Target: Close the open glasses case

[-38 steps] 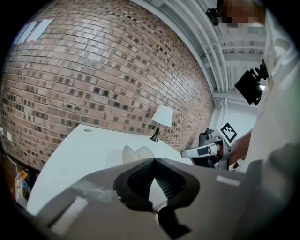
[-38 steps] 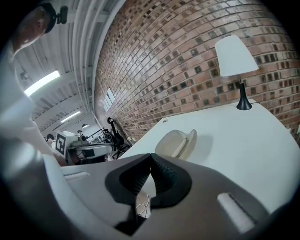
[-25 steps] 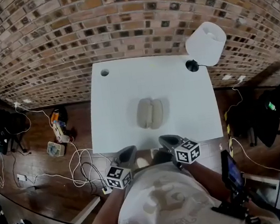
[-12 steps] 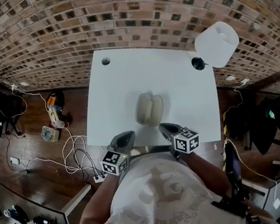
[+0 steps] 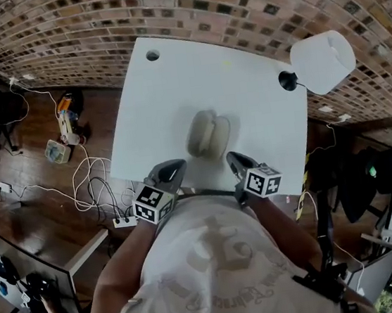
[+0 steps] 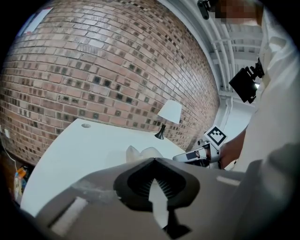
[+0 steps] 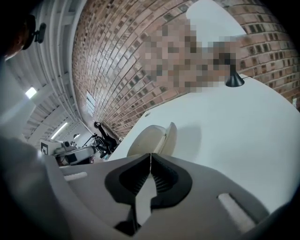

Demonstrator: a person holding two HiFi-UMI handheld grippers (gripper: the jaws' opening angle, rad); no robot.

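A beige glasses case (image 5: pixel 207 134) lies open on the white table (image 5: pixel 244 89), its two halves side by side. From the right gripper view the case (image 7: pixel 152 138) sits just beyond the jaw tips, its lid standing up. The left gripper view shows the case (image 6: pixel 143 153) ahead over its jaws. My left gripper (image 5: pixel 176 165) is at the table's near edge, left of the case, shut and empty. My right gripper (image 5: pixel 230 157) is at the near edge, right of the case, shut with nothing in it. Neither touches the case.
A white-shaded lamp (image 5: pixel 323 62) with a black base (image 5: pixel 286 80) stands at the table's far right corner. A cable hole (image 5: pixel 152 55) is at the far left corner. A brick wall (image 5: pixel 163 7) runs behind. Cables and gear (image 5: pixel 63 144) lie on the wooden floor at left.
Both grippers have moved forward to the table's near edge, closer to the case. The head view has shifted and tilted. Both stay shut.
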